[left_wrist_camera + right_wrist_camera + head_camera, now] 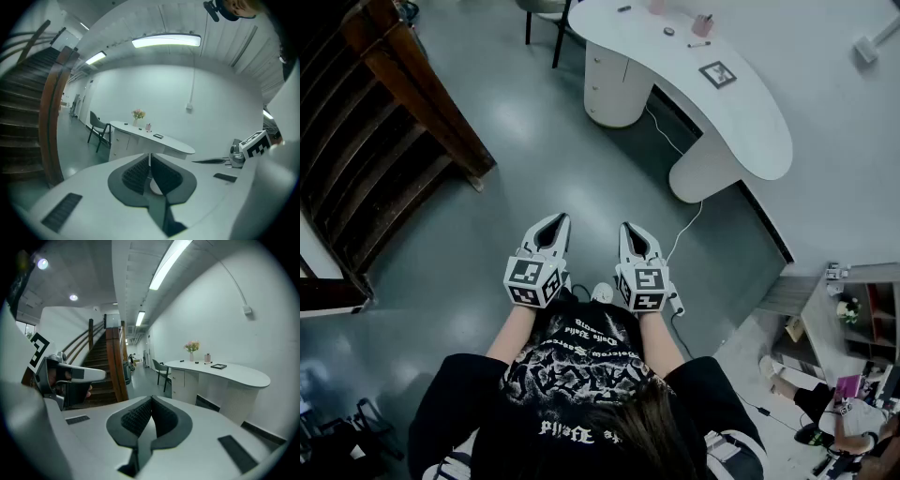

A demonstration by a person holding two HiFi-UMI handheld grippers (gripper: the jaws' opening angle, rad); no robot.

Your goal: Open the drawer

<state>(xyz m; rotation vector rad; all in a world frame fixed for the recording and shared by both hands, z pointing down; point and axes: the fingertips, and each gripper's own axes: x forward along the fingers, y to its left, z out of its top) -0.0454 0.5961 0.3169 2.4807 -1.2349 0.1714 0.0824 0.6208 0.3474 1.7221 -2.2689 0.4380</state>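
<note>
We stand on the grey floor (553, 159) with both tools held out level in front of the body, well short of the target. The left gripper (556, 221) has its jaws pressed together with nothing between them, and the right gripper (629, 227) is the same, pads meeting and empty. The drawer (606, 73) sits in the rounded pedestal under the far end of the curved white worktop (741, 122), close to the chair (546, 14). A wooden staircase (384, 122) rises on the left.

We judge the task has not begun; the step in hand is the approach. To do it well, we should walk toward the pedestal and keep clear of the cable (689, 225) lying on the floor beside the worktop's nearer support. We should pick one gripper, likely the right, and part its jaws before it arrives. The front of the pedestal is curved and the pulls look very small from here, so we should come in square to the drawer face, close on the pull, and draw straight back rather than sideways.
</note>
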